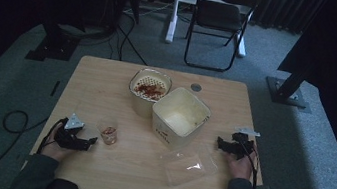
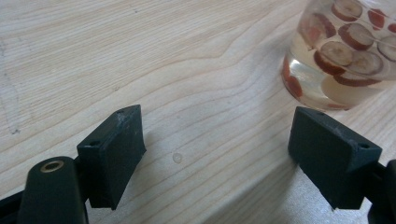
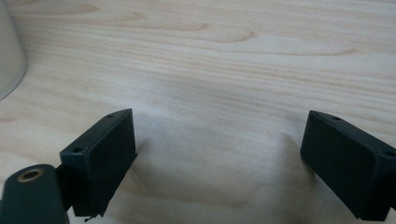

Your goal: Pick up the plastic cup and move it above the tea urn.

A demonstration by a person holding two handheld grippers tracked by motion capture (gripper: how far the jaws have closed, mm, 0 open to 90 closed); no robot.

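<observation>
Both grippers rested wide open and empty: the left gripper [image 1: 90,140] just beside the small cup [image 1: 108,133] of what looked like sliced fruit, the right gripper [image 1: 220,143] right of the cream container [image 1: 179,118].

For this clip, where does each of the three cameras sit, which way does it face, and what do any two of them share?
High view: above the person's side, looking forward and down on the wooden table; forearms, left gripper and right gripper show.
Left gripper view: rides the left gripper, looking low across the tabletop past its open fingers toward the clear cup of sliced fruit.
Right gripper view: rides the right gripper, facing bare tabletop; the cream container edges in.
Shared: the cup appears in the high and left gripper views.
</observation>
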